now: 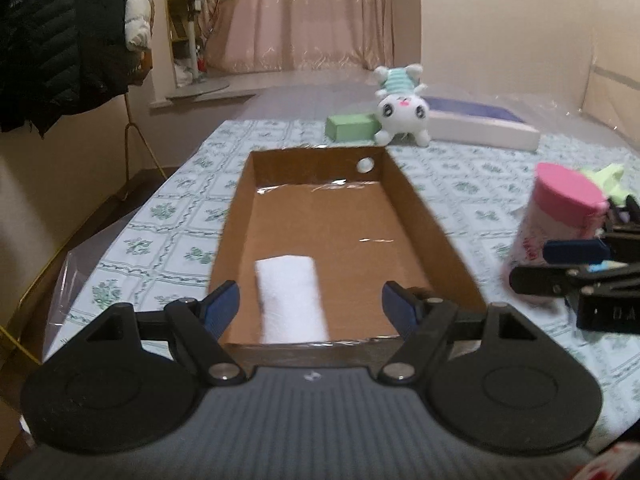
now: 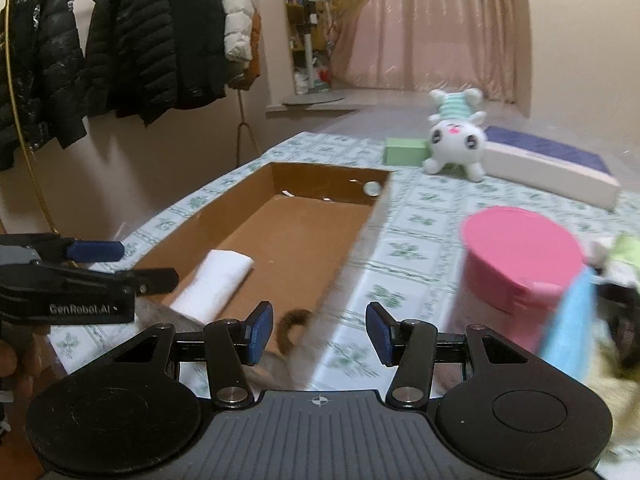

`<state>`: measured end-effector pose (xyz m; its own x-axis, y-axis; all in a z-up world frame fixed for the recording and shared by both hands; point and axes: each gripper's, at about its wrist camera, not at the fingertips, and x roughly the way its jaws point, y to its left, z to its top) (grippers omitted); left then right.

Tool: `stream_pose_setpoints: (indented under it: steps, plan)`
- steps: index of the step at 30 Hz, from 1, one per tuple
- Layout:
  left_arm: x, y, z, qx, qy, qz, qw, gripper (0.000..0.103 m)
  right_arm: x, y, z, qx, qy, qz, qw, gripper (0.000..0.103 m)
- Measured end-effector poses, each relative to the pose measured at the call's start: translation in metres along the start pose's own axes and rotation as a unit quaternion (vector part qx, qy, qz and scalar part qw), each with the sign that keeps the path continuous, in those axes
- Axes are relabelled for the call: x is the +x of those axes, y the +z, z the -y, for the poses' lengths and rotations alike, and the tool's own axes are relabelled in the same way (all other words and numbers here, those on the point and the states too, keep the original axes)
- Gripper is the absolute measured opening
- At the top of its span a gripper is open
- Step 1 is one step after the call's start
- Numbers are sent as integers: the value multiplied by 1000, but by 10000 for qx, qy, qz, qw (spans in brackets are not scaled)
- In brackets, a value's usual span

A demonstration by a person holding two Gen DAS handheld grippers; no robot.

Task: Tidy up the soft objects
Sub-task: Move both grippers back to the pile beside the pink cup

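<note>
I had the left hand-held gripper (image 1: 310, 306) hanging over the near end of the cardboard box (image 1: 420, 216), its blue pads spread wide with nothing between them. Right below that gap, a folded white towel (image 1: 290, 298) lay flat on the box floor at the near end, apart from both side walls. The box sat on the desk (image 1: 180, 216), which was covered in a green-and-white patterned cloth.

My right hand-held gripper (image 2: 320, 330) was released too, fingers apart and bare, hovering above the near right wall of the box. In its view, a pink-lidded canister (image 2: 516, 256) stood just beside it on the right, outside the box, with a blurred light-blue cloth (image 2: 568, 328) against its right side. I could not tell what the blurred brownish shape near the box corner was.

At the far end of the desk, a white plush rabbit (image 1: 402, 110) in a striped top lay upside down, touching a green block (image 1: 352, 126) on its left and a flat white-and-purple box (image 1: 480, 122) on its right.
</note>
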<state>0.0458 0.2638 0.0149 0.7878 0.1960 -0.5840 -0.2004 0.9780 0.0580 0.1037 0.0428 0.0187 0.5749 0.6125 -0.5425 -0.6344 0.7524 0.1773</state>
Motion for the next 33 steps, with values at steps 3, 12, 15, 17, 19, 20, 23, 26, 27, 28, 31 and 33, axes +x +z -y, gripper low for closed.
stream_pose_setpoints:
  steps: [3, 12, 15, 17, 19, 20, 23, 26, 27, 28, 31, 33]
  plan:
    - [-14, -3, 15, -66, -13, 154, 9999, 76, -23, -9, 10, 37, -272, 64, 9996, 52]
    - [-38, -9, 77, -15, -522, 187, 9985, 76, -88, -40, 68, 514, -1096, 153, 9925, 53]
    - [-41, -10, 99, -48, -688, 143, 9975, 80, -106, -47, 93, 664, -1375, 166, 9881, 53]
    - [-42, -10, 112, -78, -838, 121, 9964, 81, -118, -50, 107, 751, -1552, 195, 9848, 53]
    - [-43, -9, 126, -39, -918, 127, 9957, 82, -130, -54, 121, 833, -1700, 235, 9816, 53]
    - [-43, -9, 133, -5, -951, 121, 9954, 83, -134, -54, 127, 883, -1765, 252, 9800, 53]
    - [-43, -9, 150, 60, -1065, 87, 9943, 85, -147, -57, 145, 1008, -1928, 315, 9755, 54]
    - [-41, -8, 167, 157, -1164, 27, 9931, 88, -156, -58, 161, 1082, -2025, 351, 9727, 55]
    - [-40, -8, 172, 178, -1191, 6, 9927, 88, -158, -58, 165, 1104, -2047, 362, 9719, 56]
    - [-38, -8, 177, 190, -1221, -10, 9923, 88, -160, -59, 169, 1123, -2061, 368, 9714, 58]
    - [-33, -8, 192, 258, -1330, -81, 9908, 91, -164, -59, 180, 1190, -2081, 372, 9701, 65]
    - [-30, -8, 201, 335, -1398, -112, 9896, 91, -165, -59, 186, 1222, -2094, 388, 9694, 67]
